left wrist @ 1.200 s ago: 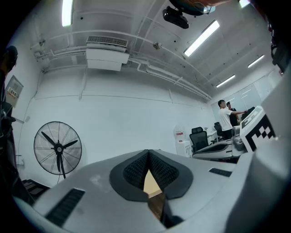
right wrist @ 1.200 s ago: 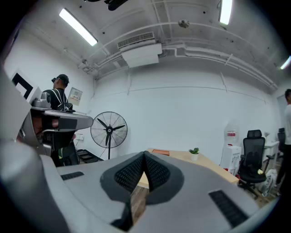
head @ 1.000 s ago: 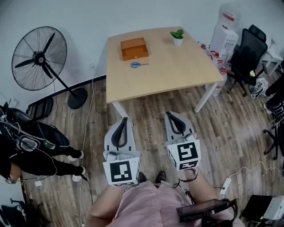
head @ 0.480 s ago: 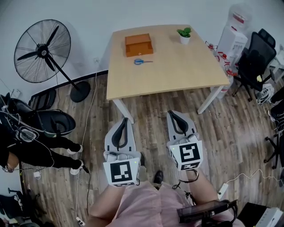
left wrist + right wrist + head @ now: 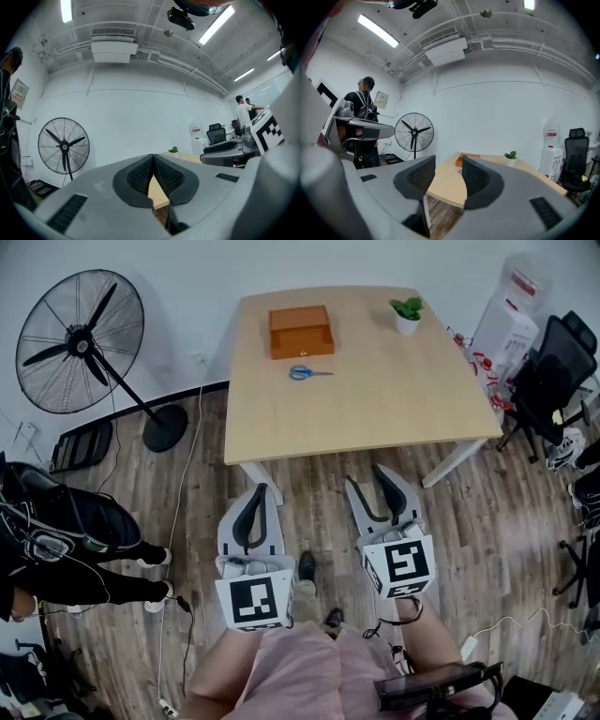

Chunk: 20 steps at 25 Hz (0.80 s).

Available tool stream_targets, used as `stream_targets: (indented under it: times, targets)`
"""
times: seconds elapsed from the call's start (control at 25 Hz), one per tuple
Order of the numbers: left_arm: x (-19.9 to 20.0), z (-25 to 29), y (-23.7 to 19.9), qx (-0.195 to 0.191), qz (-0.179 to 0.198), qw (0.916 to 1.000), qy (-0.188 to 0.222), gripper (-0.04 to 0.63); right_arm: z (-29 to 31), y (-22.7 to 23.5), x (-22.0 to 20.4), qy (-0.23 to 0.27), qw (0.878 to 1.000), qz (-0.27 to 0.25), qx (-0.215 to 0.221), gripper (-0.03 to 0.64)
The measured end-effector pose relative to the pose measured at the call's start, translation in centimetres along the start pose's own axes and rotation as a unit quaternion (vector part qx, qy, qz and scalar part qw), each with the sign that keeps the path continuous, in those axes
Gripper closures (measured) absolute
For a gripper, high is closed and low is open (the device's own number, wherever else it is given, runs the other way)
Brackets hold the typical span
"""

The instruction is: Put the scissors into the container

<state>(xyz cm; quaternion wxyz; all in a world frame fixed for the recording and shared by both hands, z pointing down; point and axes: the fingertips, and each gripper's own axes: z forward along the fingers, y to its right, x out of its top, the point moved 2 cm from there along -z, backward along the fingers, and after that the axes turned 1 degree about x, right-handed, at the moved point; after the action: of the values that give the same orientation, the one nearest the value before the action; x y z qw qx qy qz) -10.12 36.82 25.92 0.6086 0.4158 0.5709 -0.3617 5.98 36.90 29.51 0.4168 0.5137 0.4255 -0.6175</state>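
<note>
Blue-handled metal scissors (image 5: 309,373): lying flat on the bench, upper centre of the head view, just below the container and not touching it.
Open orange wooden container (image 5: 301,331): near the bench's far edge.
Light wooden bench (image 5: 375,399): white legs.
Grey two-jaw left tool (image 5: 256,495): lower centre-left, over the wood-plank floor (image 5: 487,512); jaws closed tip to tip, nothing held.
Grey two-jaw right tool (image 5: 366,479): lower centre-right; jaws parted by a moderate gap, empty.
Small green plant in a white pot (image 5: 407,315): upper right of the bench.
Black pedestal fan (image 5: 80,343): upper left.
</note>
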Motion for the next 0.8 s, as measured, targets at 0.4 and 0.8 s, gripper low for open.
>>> stream_targets:
  times: [0.4, 0.8]
  targets:
    - [-0.6, 11.5, -6.7, -0.006, 0.001, 1.0, 0.002, 0.591, 13.1, 2.4, 1.7, 0.002, 1.0, -0.005, -0.001, 0.443]
    - [-0.4, 18.8, -10.6, -0.031, 0.0, 0.9995, 0.009, 0.591, 20.6, 4.4, 4.0, 0.012, 1.0, -0.016, -0.021, 0.46]
